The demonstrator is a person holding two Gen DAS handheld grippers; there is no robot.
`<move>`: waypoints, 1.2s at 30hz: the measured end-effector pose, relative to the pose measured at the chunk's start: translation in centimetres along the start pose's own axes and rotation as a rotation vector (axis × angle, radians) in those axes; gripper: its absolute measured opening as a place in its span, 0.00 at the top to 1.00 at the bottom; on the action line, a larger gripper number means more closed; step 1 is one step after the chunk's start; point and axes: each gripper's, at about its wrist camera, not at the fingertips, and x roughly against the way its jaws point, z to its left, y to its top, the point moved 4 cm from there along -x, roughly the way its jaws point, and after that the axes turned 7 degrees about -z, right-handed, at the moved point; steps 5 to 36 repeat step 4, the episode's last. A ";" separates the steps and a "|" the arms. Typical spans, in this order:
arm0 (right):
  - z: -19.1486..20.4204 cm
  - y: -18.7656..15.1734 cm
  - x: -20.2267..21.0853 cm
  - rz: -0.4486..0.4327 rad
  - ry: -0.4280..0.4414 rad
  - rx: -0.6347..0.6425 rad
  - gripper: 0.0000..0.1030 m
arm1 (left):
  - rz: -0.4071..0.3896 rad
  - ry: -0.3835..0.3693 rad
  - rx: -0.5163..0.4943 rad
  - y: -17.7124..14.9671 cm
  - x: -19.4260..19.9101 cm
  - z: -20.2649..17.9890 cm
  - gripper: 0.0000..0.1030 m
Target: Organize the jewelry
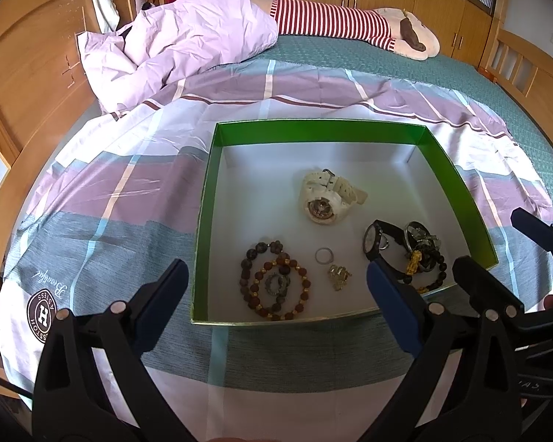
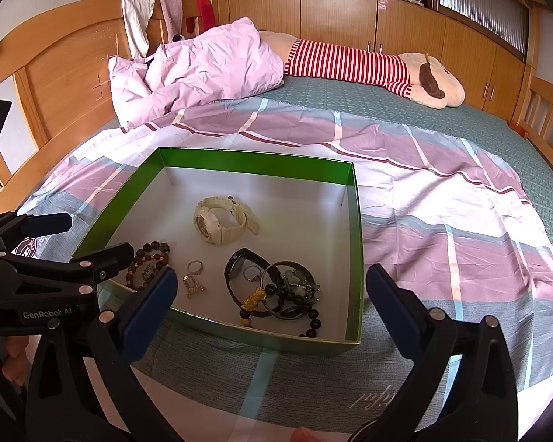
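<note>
The left gripper [image 1: 276, 276], black with blue pads, hovers over the near edge of the box with its jaws spread wide and nothing between them. The right gripper [image 2: 269, 287], of the same build, is likewise wide open and empty, held just short of the box's near wall. Each gripper is visible at the edge of the other's view; they are side by side, apart.

Below both tools sits a shallow square cardboard box with green walls and a white floor [image 1: 350, 130], resting on a bedsheet checked in mauve, grey and white [image 1: 129, 184]. All the jewelry lies inside this box:

- A cream-white plastic wristwatch [image 1: 324, 199] lies near the centre, alone.
- A bracelet of dark brown and gold beads [image 1: 276, 283] lies coiled at the near left, with a small grey ring-shaped piece [image 1: 275, 284] inside the coil.
- A plain silver ring [image 1: 324, 256] and a small gold-coloured trinket [image 1: 339, 276] lie close together, between the bead bracelet and the right-hand heap.
- A black wristwatch [image 2: 239, 269] lies at the near right, touching a tangled heap of a dark bangle, black beads and a gold charm [image 2: 287, 291].

Beyond the box, a crumpled pale pink quilt [image 1: 188, 37] and a long plush toy in a red-and-white striped shirt [image 1: 331, 22] lie on the green mattress cover [image 1: 350, 55].
</note>
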 end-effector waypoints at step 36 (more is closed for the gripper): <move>-0.3 -0.2 0.6 -0.014 -0.008 0.009 0.03 | 0.009 -0.014 -0.002 -0.1 0.0 -0.1 0.05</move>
